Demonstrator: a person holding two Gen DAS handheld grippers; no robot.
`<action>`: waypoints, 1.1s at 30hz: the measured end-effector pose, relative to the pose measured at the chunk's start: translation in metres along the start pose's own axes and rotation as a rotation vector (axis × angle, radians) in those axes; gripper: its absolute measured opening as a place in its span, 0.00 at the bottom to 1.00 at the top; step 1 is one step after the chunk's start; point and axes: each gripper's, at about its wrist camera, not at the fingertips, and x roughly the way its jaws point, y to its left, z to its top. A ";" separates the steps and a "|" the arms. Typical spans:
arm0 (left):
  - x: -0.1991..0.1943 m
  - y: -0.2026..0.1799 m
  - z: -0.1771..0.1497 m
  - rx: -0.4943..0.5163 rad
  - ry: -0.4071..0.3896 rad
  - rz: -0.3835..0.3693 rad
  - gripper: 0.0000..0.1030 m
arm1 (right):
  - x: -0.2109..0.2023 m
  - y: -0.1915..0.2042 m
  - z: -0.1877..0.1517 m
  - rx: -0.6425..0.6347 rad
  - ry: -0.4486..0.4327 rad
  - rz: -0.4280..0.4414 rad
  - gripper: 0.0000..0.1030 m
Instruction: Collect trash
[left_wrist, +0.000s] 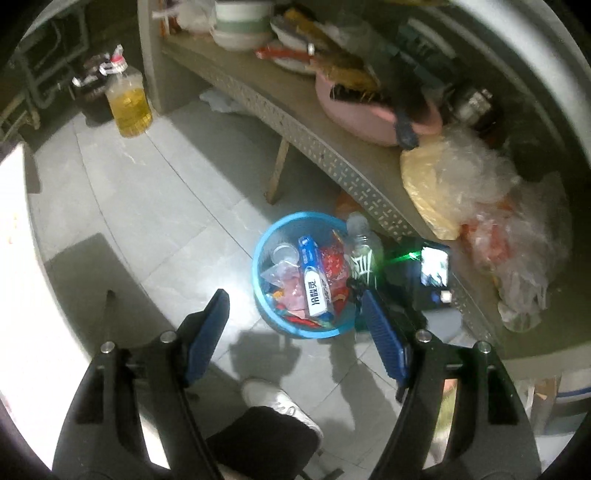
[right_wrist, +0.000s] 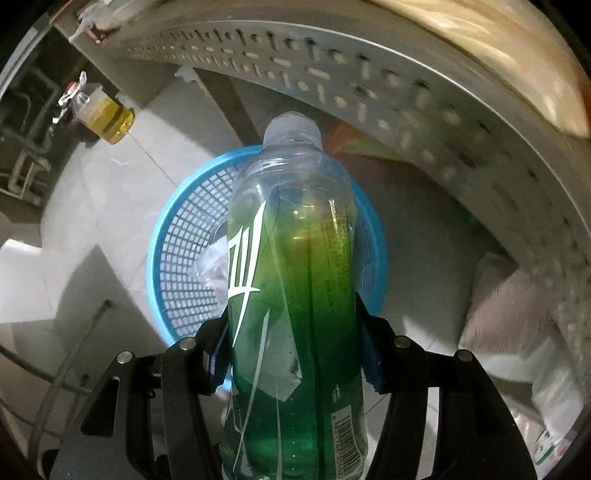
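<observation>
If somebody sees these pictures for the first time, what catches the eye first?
The green bottle fills the right wrist view, clamped in the right gripper above the blue basket. In the left view, that basket, full of wrappers, sits on the floor beside a cluttered table.

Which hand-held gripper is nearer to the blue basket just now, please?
Right. The right hand-held gripper, clamped on the green bottle, hangs directly above the blue basket. The left hand-held gripper is open and empty, higher and back from it.
</observation>
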 end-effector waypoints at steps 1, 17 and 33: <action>-0.010 0.003 -0.004 0.002 -0.017 0.005 0.70 | 0.003 0.003 0.001 -0.012 0.001 -0.014 0.54; -0.137 0.031 -0.107 -0.032 -0.266 0.062 0.81 | -0.050 0.002 -0.032 -0.108 -0.126 -0.071 0.74; -0.162 0.022 -0.206 -0.169 -0.366 0.041 0.89 | -0.240 0.007 -0.182 -0.254 -0.392 0.105 0.88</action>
